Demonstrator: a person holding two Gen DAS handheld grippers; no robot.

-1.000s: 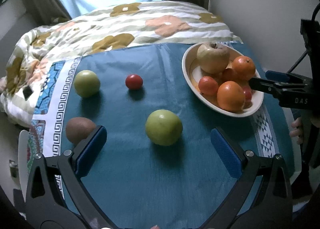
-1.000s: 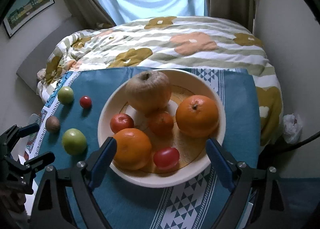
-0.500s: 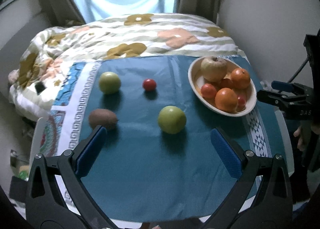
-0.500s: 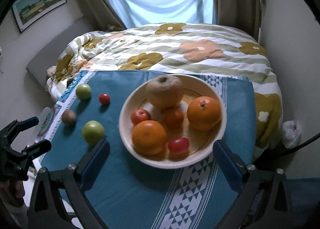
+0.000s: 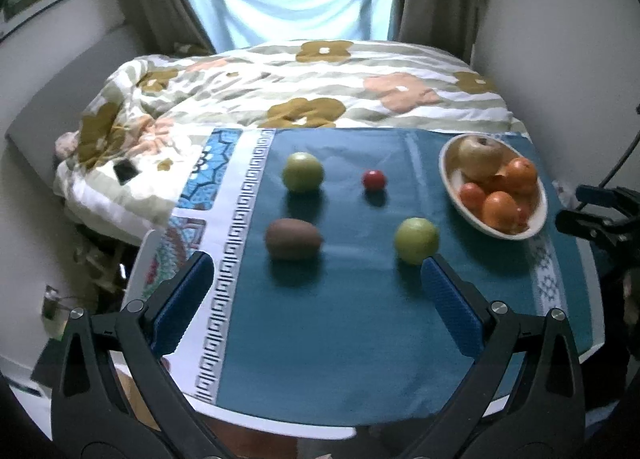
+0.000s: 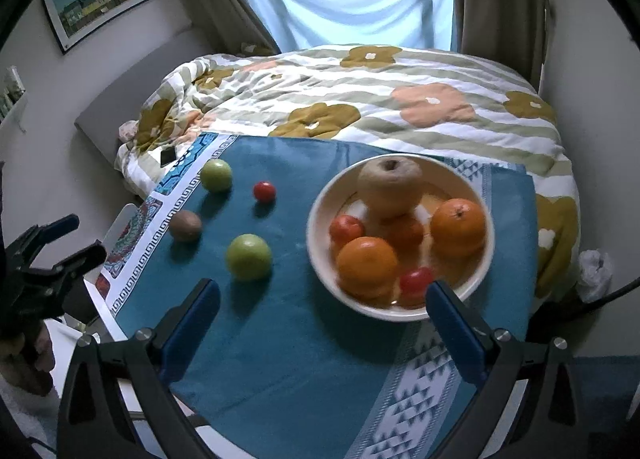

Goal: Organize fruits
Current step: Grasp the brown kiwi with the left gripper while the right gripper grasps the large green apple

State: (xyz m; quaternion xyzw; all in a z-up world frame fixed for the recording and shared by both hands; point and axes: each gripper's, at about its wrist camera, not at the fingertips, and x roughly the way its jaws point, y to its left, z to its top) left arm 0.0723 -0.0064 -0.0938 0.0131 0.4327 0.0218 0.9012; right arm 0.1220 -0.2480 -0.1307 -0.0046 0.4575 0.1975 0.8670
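On a teal cloth lie two green apples (image 5: 416,240) (image 5: 303,177), a brown kiwi (image 5: 293,239) and a small red tomato (image 5: 374,179). A cream bowl (image 6: 320,259) at the right holds a pale apple (image 6: 390,187), two oranges (image 6: 459,227) (image 6: 367,265) and small red fruits (image 6: 417,281). My left gripper (image 5: 316,295) is open and empty, held back above the near table edge. My right gripper (image 6: 320,319) is open and empty, in front of the bowl. Each gripper shows in the other's view (image 5: 592,215) (image 6: 52,247).
The round table (image 5: 280,425) stands against a bed with a flowered duvet (image 6: 360,99). A window with a blue curtain (image 6: 352,3) is behind. A wall (image 6: 592,79) runs close on the right. A white bag (image 6: 596,275) lies right of the table.
Both grippers have pulled back and up from the table, so more of the cloth, bed and window shows. The fruits and bowl have not moved. Both stay open.
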